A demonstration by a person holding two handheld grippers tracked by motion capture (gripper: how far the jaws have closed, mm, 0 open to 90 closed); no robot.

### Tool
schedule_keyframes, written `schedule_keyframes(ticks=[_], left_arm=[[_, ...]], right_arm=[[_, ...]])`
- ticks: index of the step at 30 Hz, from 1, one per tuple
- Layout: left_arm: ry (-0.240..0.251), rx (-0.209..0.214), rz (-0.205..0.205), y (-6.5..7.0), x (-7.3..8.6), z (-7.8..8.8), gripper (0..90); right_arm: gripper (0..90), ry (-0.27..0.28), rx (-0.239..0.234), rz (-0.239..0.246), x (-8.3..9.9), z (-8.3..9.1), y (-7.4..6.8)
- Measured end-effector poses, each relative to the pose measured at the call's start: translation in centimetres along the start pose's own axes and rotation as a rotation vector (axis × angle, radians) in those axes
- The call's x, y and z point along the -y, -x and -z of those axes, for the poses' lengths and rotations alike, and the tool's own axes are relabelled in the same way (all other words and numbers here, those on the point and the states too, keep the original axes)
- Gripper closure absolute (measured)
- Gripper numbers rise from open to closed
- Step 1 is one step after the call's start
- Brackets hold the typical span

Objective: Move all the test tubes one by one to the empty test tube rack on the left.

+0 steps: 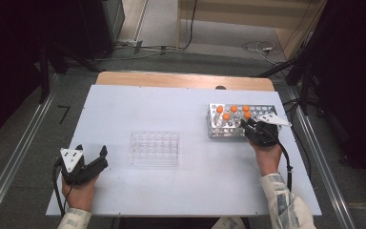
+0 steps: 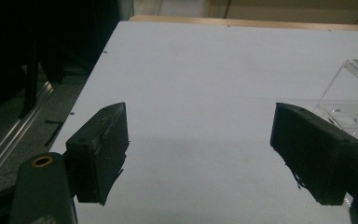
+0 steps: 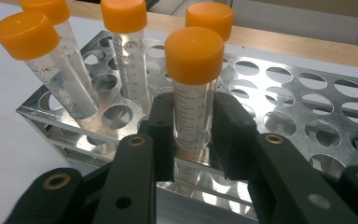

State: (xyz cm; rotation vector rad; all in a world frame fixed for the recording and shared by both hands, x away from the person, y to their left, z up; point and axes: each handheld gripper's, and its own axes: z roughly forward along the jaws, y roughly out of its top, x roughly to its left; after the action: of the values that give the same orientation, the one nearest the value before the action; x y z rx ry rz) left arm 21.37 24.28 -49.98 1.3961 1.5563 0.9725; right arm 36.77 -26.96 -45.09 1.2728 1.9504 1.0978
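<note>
Right gripper (image 3: pixel 193 133) clamped on orange-capped tube (image 3: pixel 195 88), rack's (image 3: pixel 303 100) 6 o'clock edge; straight vertical lift advised. Left gripper (image 2: pixel 198 154) wide open, empty.

high view: overhead, faces forward-down on table (image 1: pixel 124 191) | gripper views: close, low | shared: metal rack (image 1: pixel 219 128) (image 3: pixel 307 93)

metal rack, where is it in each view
High view: the metal rack sits right of centre, at the right tool.
Left gripper view: not in it.
Right gripper view: metal rack spans the middle.
Shared landmark: the grasped orange-capped tube.
</note>
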Motion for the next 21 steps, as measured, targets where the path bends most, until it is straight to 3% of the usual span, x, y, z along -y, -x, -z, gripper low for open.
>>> schedule_keyframes(ticks=[8,21], left_arm=[[0.0,0.0,-0.002,0.0,0.0,0.0,19.4],[0.0,-0.002,-0.004,0.0,0.0,0.0,19.4]], right_arm=[[71.6,0.005,-0.002,-0.003,0.0,0.1,0.1],[71.6,0.067,-0.013,-0.022,-1.1,1.6,0.3]])
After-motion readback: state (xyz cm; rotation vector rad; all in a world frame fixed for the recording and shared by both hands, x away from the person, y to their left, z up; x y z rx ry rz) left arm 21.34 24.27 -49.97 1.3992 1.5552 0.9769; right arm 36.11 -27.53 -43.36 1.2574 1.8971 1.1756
